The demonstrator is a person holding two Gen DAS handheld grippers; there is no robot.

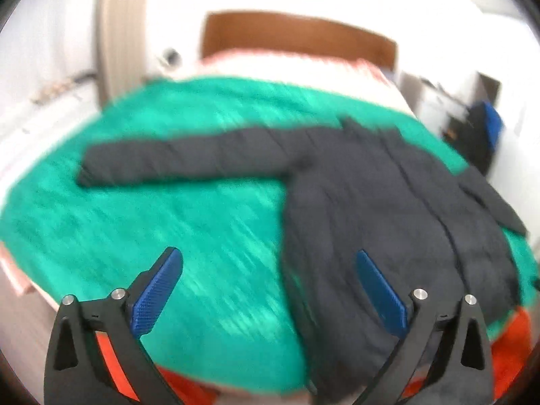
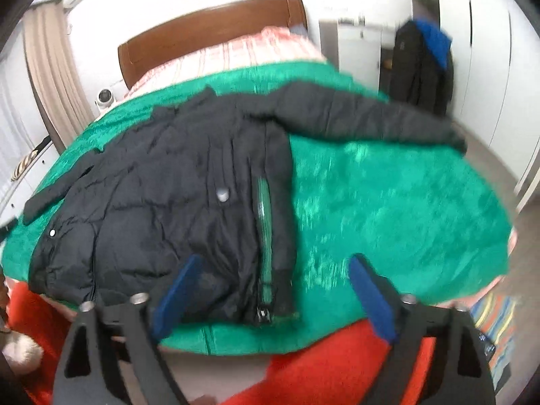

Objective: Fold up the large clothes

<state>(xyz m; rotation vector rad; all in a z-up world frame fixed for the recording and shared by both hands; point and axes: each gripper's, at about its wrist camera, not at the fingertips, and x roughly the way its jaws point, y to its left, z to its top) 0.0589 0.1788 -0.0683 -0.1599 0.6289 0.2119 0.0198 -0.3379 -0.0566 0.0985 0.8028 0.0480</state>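
You are holding both grippers, left gripper (image 1: pixel 270 287) and right gripper (image 2: pixel 275 295), open and empty above the near hem of the dark quilted puffer jacket (image 2: pixel 175 182); its long sleeves are stretching left and right, body running far.

Left gripper (image 1: pixel 268 290): two black, triangulated finger arms with cut-out windows, each carrying silver round-head pins at the pivots. Fingers (image 1: pixel 157 295) faced with blue, finely ribbed pads. Right gripper (image 2: pixel 273 298): same black arms, silver pins, blue pads (image 2: pixel 371 298). The person wears red clothing (image 2: pixel 320 364).
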